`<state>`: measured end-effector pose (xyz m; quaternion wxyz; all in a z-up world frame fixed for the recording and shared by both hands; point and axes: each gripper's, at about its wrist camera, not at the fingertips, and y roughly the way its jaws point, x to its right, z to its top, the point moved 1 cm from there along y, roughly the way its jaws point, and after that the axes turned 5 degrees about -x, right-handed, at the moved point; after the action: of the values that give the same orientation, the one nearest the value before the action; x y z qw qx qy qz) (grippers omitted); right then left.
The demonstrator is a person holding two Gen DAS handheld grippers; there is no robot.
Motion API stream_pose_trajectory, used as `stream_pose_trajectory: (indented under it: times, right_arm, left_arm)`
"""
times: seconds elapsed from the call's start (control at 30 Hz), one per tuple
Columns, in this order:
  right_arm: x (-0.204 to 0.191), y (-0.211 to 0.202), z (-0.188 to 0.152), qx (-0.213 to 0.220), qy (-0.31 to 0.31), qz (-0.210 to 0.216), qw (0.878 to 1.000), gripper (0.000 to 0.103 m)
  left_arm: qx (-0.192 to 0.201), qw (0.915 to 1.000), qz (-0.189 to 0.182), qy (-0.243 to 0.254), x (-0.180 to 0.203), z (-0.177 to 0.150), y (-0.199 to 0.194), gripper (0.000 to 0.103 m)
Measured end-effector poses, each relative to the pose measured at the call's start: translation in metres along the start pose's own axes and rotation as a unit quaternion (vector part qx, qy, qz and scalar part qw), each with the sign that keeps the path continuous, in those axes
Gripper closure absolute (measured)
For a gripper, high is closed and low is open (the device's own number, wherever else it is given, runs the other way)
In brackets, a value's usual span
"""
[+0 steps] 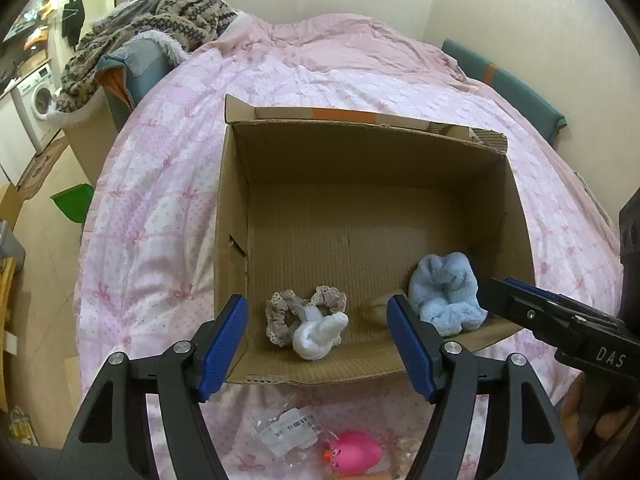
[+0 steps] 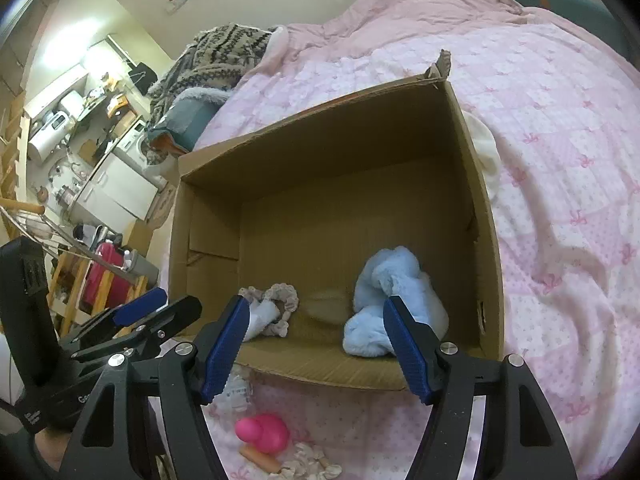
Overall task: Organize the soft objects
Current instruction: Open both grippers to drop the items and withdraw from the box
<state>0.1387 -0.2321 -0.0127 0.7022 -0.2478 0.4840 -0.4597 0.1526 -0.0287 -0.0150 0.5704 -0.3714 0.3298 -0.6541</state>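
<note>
Blue fluffy item point(image 1: 446, 294): we find it on the floor of the cardboard box point(image 1: 360, 152), in the near right corner, free of any pad.
Beige lace scrunchie point(image 1: 282, 310): near edge of the box floor, left of centre, touching the white rolled cloth point(image 1: 318, 336) lying partly on it.
Left gripper point(image 1: 318, 344): we record its jaws standing apart above the box's near edge, gripping nothing.
Right gripper point(image 2: 316, 344): jaws likewise apart over the near right corner, gripping nothing; the blue item lies beyond them.
Bed cover point(image 1: 160, 184): carries the box.
Pink duck toy point(image 1: 354, 454): on the cover, outside the box's near edge.
Clear labelled packet point(image 1: 286, 430): just beside the duck.
</note>
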Motion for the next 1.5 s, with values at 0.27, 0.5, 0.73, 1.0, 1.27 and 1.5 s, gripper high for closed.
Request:
stream_pose_trajectory:
  times: [0.27,0.5,0.73,1.0,1.27,1.5]
  right_arm:
    - [0.003,-0.004,-0.002,0.003,0.005,-0.003,1.0,0.03]
    - [0.001,-0.013,-0.007,0.005,0.007,-0.005,1.0,0.03]
    - [-0.004,-0.03,-0.018,0.007,0.01,0.021,1.0,0.03]
    - [-0.009,-0.042,-0.038,0.006,0.012,0.025,1.0,0.03]
    - [-0.017,-0.046,-0.055,-0.01,0.004,0.025,1.0,0.03]
    - [-0.021,-0.043,-0.076,-0.031,-0.004,0.02,0.999,0.03]
  left_arm:
    - [0.003,0.9999,0.005,-0.009,-0.008,-0.005,-0.007,0.034]
    - [0.007,0.9998,0.013,-0.015,-0.015,-0.011,-0.021,0.034]
    - [-0.003,0.9992,0.023,-0.034,-0.026,-0.019,-0.031,0.034]
    - [-0.023,0.998,0.023,-0.054,-0.035,-0.044,-0.045,0.034]
    - [-0.041,0.9965,0.024,-0.069,-0.039,-0.065,-0.052,0.034]
    - [-0.052,0.9961,0.028,-0.065,-0.039,-0.079,-0.053,0.034]
